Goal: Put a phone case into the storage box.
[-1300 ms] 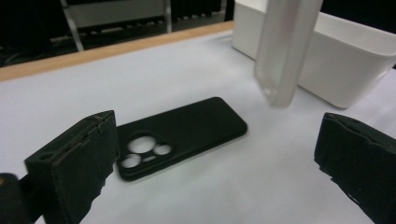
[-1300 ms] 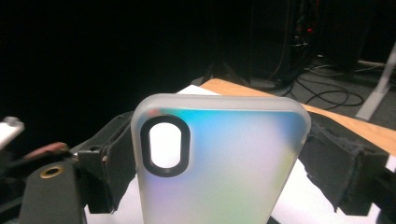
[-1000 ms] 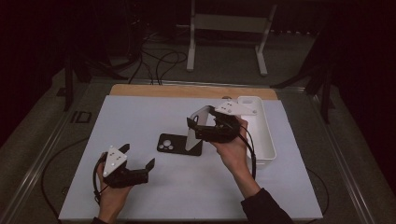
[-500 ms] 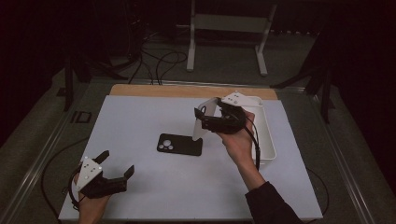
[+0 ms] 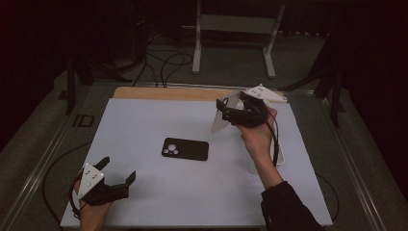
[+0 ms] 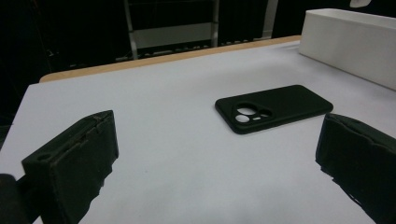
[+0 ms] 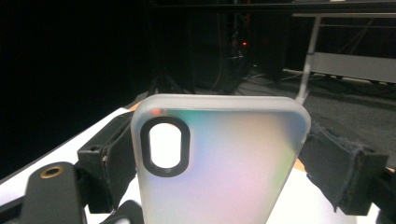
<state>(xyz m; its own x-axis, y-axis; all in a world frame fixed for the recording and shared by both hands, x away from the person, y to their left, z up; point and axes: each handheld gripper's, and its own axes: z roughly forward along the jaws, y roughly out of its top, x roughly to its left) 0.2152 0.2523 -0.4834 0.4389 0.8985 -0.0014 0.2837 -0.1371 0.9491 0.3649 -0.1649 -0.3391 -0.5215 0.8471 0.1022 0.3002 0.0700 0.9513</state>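
Note:
A black phone case point(image 5: 185, 148) lies flat at the table's middle, camera cutout to the left; in the left gripper view the black phone case point(image 6: 273, 107) sits beyond the jaws. My left gripper point(image 5: 119, 169) rests low near the front left corner, open, and in its own view the left gripper point(image 6: 215, 158) has bare table between its jaws. My right gripper point(image 5: 225, 111) is raised over the back right, shut on a frosted translucent phone case point(image 5: 222, 120). Up close, the frosted case point(image 7: 233, 186) is clamped across its width by the right gripper point(image 7: 224, 163).
A white bin point(image 5: 281, 156) stands at the table's right side, largely behind the right hand; the bin point(image 6: 350, 42) has plain white walls. The white table mat point(image 5: 144, 125) ends at a wooden strip along the back. Cables and a stand lie on the floor beyond.
The left gripper slid left toward the front left corner and lower. The right gripper rose and moved back and right, carrying the frosted case.

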